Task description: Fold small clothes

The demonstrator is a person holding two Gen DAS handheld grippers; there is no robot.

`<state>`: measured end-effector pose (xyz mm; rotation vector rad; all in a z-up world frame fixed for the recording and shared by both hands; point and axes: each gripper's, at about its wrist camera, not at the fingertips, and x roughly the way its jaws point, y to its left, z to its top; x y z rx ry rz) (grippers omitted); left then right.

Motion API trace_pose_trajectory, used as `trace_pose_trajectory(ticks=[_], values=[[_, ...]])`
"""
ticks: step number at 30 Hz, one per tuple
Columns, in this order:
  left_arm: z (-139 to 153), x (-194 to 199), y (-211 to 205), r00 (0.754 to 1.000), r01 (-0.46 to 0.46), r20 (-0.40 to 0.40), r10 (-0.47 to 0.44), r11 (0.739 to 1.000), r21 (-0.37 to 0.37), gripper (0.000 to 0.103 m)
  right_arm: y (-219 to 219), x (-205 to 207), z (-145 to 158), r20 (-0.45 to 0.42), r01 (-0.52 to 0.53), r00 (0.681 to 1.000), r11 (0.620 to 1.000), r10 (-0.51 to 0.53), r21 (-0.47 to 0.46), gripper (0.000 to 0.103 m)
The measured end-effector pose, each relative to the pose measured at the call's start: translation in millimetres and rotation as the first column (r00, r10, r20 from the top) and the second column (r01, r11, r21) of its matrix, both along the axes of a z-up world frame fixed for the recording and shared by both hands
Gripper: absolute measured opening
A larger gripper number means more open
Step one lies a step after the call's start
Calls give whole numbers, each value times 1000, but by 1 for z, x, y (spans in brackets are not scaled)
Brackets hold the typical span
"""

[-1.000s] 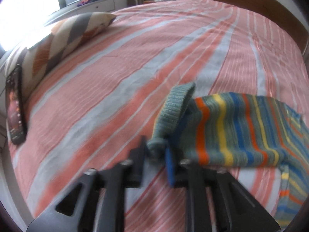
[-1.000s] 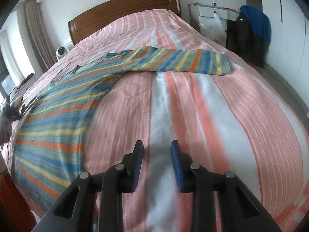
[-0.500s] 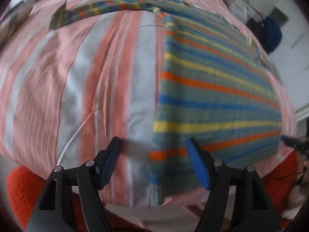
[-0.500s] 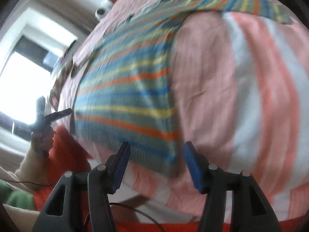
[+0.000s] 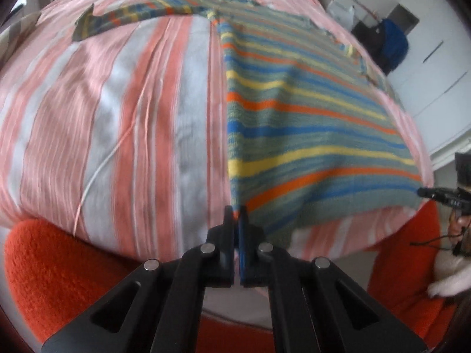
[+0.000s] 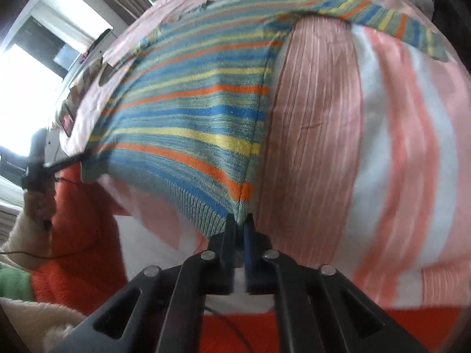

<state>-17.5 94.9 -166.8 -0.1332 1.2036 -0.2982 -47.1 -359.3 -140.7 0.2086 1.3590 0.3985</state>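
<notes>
A small striped knit sweater (image 5: 297, 114) in grey-green, blue, yellow and orange lies spread on the bed, sleeves out to both sides. My left gripper (image 5: 235, 214) is shut on the sweater's lower left hem corner. My right gripper (image 6: 240, 220) is shut on the lower right hem corner of the sweater (image 6: 191, 123). The right gripper shows at the right edge of the left wrist view (image 5: 441, 197); the left gripper shows at the left edge of the right wrist view (image 6: 56, 166). The hem hangs just over the bed's near edge.
The bed has a pink, orange and white striped cover (image 5: 117, 111). The person's orange fleece clothing (image 5: 59, 264) fills the foreground below the bed edge. A patterned pillow and a phone (image 6: 67, 117) lie at the far left. A white cable (image 5: 97, 170) runs over the cover.
Both grippers were open around the hem corners half a second ago and have closed on them. A second ago the left gripper was at the sleeve cuff and the right gripper was empty.
</notes>
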Motion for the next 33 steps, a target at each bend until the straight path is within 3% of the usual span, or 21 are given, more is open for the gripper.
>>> trace_pose_trajectory(ticks=[4, 8, 10, 11, 12, 13, 15, 18, 21, 23, 26, 27, 30, 32, 33], values=[[-24, 12, -3, 999, -31, -42, 33, 998, 54, 0, -3, 8, -45, -80, 37, 996, 998, -40, -41, 4], [-11, 8, -4, 999, -44, 10, 43, 993, 111, 16, -5, 11, -40, -36, 59, 998, 997, -61, -46, 6], [3, -2, 3, 996, -78, 50, 73, 992, 103, 57, -8, 6, -28, -9, 59, 998, 995, -60, -80, 26], [11, -2, 8, 992, -107, 78, 100, 991, 85, 66, -11, 2, -23, 7, 62, 998, 994, -62, -95, 41], [20, -5, 14, 986, -138, 109, 130, 988, 64, 77, -14, -1, -13, 49, 79, 996, 991, -74, -111, 50], [28, -7, 20, 976, -175, 143, 167, 983, 47, 84, -19, -3, -5, 87, 99, 992, 988, -89, -123, 51], [40, -3, 27, 952, -239, 201, 229, 971, 24, 89, -26, -5, 12, 175, 165, 974, 978, -142, -125, 54], [47, 17, 37, 925, -290, 265, 273, 957, 28, 90, -37, -1, 28, 312, 300, 914, 950, -259, -88, 66], [63, 56, 53, 884, -337, 363, 295, 940, 58, 92, -26, 6, 22, 367, 333, 887, 939, -279, -91, 66], [66, 94, 67, 867, -372, 372, 331, 927, 44, 95, -18, 9, 17, 379, 329, 884, 940, -273, -88, 66], [60, 154, 99, 834, -472, 367, 412, 877, 86, 95, 0, 12, 12, 394, 296, 887, 951, -239, -88, 66], [54, 182, 111, 817, -518, 367, 446, 847, 123, 95, 3, 11, 13, 403, 283, 887, 955, -226, -87, 66], [31, 237, 137, 810, -567, 306, 500, 800, 194, 95, 20, 5, 15, 429, 230, 888, 967, -164, -106, 66], [4, 260, 163, 781, -624, 239, 577, 732, 274, 93, 27, 5, 11, 424, 209, 895, 970, -138, -124, 66], [-9, 263, 181, 745, -665, 210, 633, 678, 314, 92, 28, 7, 9, 416, 199, 900, 972, -129, -128, 66]])
